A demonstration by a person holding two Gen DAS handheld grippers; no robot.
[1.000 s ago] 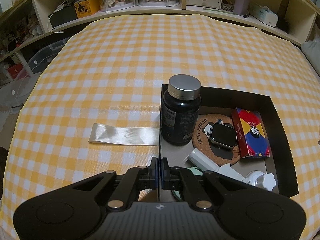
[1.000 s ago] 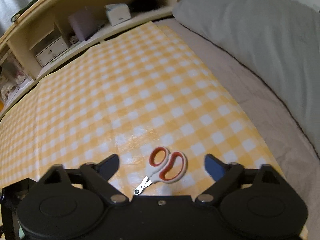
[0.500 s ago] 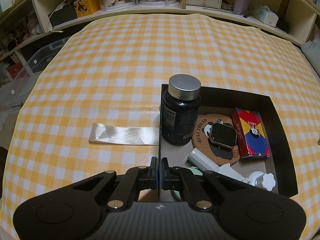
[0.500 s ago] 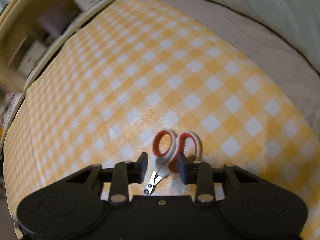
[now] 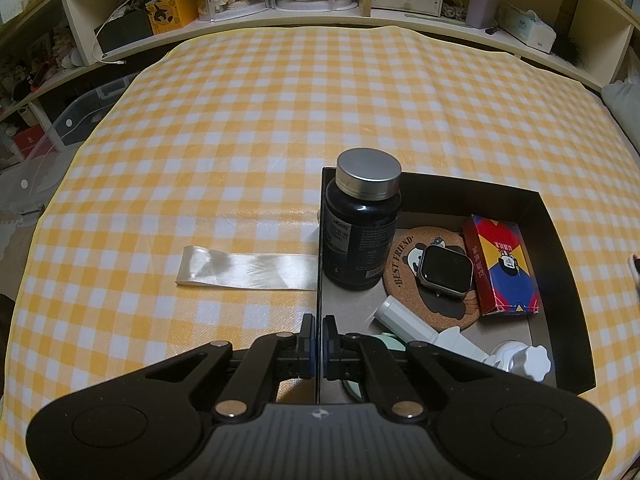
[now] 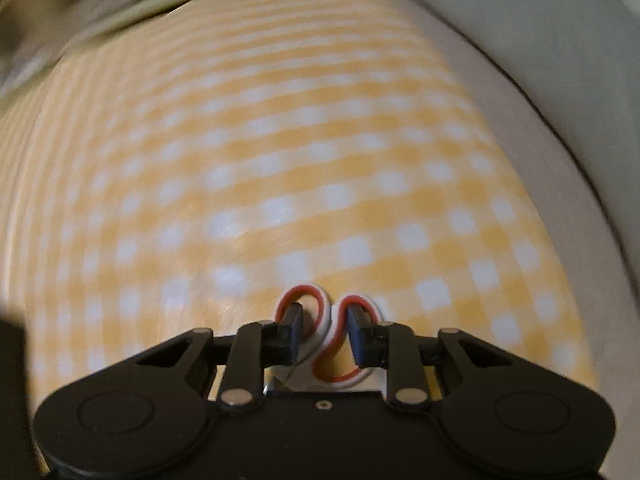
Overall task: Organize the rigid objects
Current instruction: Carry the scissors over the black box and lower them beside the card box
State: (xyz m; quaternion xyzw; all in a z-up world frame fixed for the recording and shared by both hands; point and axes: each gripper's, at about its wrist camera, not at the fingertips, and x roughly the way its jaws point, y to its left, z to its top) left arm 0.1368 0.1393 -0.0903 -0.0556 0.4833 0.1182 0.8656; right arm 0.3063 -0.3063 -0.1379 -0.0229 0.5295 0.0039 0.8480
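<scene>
In my left view, my left tool (image 5: 319,346) is pinched tight on the thin left wall of the black box (image 5: 560,264). The box sits on the yellow checked cloth (image 5: 280,120). Inside the box, a dark bottle (image 5: 362,224) stands up in the far left corner. Just right of the bottle lies a round cork mat (image 5: 404,264) with a watch (image 5: 445,270) on it. Right of the mat is a red card box (image 5: 502,266). A white tube (image 5: 404,320) lies near the front of the box. A shiny ribbon (image 5: 248,268) lies flat outside, touching the box's left wall.

In my right view, which is blurry, my right tool (image 6: 323,330) has just been closing. It is narrow now, with the red and white scissors (image 6: 326,322) between its tips. The tips sit in the handle loops, and I cannot tell if they press on them.
</scene>
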